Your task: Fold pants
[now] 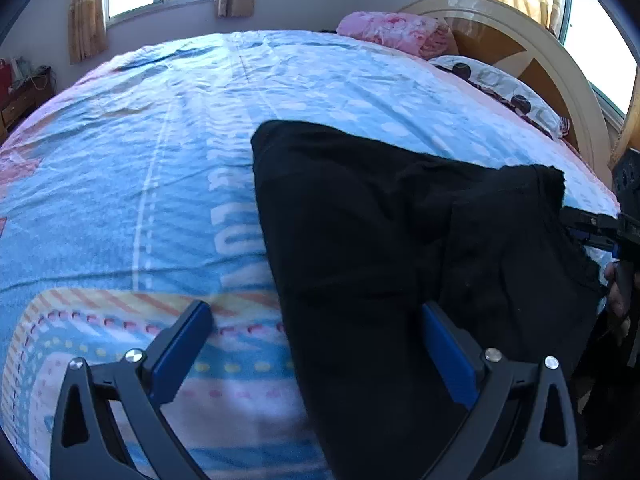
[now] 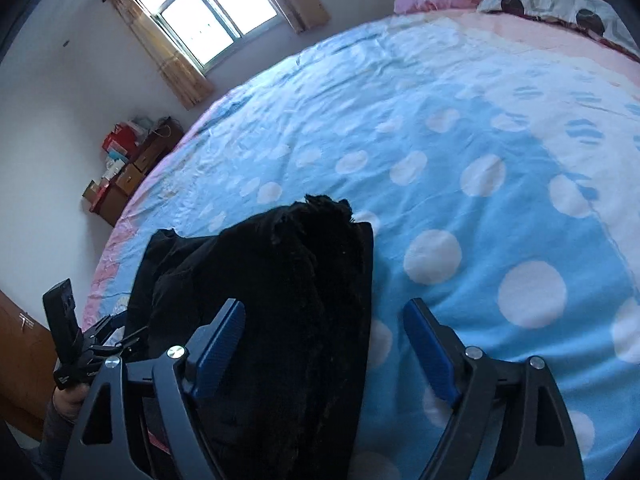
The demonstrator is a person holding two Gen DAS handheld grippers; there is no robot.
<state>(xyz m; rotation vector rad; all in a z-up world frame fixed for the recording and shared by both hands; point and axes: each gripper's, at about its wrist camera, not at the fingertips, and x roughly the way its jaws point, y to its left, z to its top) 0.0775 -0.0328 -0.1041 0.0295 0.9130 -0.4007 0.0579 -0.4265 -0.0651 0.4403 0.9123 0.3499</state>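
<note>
Left gripper (image 1: 316,344) and right gripper (image 2: 324,340) are both gaping wide, holding nothing, hovering over black pants (image 1: 380,240) lying on the bedsheet (image 1: 140,160).

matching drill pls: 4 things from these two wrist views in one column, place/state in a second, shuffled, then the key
Things
1. black pants
2. left gripper
3. pink quilt
4. spotted pillow

Place or state
A. bundled at the head of the bed, beside the pillow
B. lying on the blue bedsheet, partly folded over
C. against the round headboard
D. open, one of its fingers over the sheet, the other over the black cloth

Pairs: 1-B, 2-D, 3-A, 4-C
</note>
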